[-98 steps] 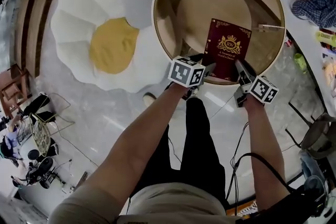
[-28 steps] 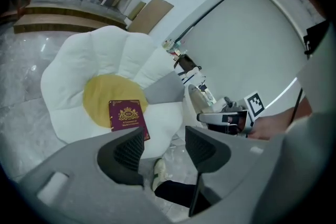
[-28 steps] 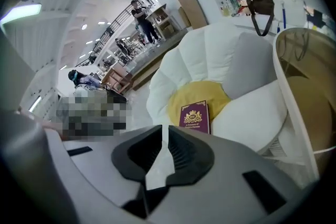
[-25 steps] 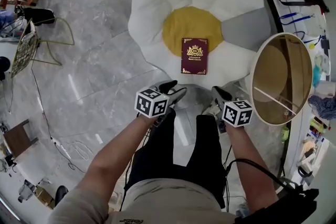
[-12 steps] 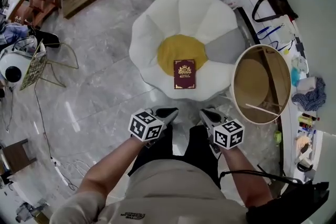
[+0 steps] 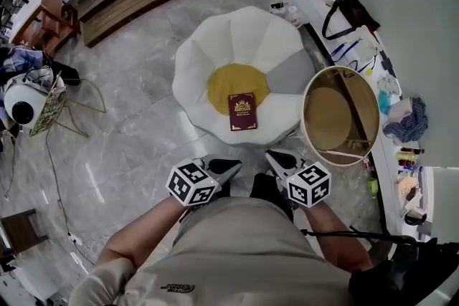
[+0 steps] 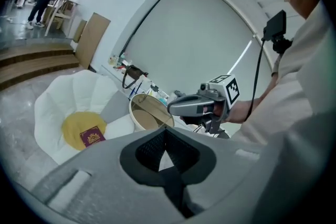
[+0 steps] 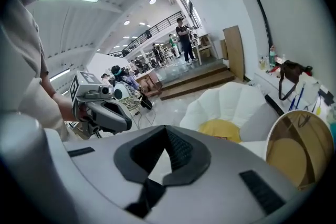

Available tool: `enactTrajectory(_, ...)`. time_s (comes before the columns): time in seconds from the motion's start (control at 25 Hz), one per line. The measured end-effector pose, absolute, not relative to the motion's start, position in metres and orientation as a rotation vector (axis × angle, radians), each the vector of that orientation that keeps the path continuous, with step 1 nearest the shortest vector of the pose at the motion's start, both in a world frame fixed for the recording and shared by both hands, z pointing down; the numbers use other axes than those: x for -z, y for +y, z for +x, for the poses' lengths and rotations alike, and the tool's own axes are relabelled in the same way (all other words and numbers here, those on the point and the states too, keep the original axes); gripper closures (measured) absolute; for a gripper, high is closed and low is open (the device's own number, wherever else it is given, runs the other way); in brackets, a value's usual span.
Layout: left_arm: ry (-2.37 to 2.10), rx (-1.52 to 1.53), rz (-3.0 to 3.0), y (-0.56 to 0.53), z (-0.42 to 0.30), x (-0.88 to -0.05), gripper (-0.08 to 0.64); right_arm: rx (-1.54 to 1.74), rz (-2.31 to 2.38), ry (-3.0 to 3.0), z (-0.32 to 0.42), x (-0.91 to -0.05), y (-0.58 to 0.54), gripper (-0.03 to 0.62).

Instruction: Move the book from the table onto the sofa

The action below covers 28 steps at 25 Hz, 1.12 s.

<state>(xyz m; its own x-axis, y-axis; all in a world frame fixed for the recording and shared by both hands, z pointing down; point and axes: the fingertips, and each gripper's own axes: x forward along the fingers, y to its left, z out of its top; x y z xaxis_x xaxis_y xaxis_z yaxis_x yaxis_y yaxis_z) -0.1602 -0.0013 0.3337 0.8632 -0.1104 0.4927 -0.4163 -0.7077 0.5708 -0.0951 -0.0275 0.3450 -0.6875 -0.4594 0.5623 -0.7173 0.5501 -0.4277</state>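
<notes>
holding nothing, the left gripper (image 6: 228, 167) has its jaws pressed together; the book (image 6: 242, 112) lies flat on the sofa (image 6: 215, 46), at the near rim of its yellow middle, probably a stiff, slick, fairly light hardback best pinched along an edge; the right gripper (image 6: 276, 160) is likewise closed and empty.

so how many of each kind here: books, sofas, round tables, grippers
book: 1
sofa: 1
round table: 1
grippers: 2 (left gripper, right gripper)
total: 5
</notes>
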Motion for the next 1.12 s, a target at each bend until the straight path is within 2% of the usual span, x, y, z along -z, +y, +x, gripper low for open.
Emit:
enactTrajectory(0.4,-0.306,-0.565,2.449,0.013,-0.162,-0.296,0.552,-0.814,1.013,-2.447,-0.115,-0.306,-0.017,0.578)
enactTrajectory(1.12,-0.256,-0.573,2.42,0.018,-0.192,-0.315,0.552,-0.852,1.122,-2.389,-0.141,-0.312,0.01,0.58)
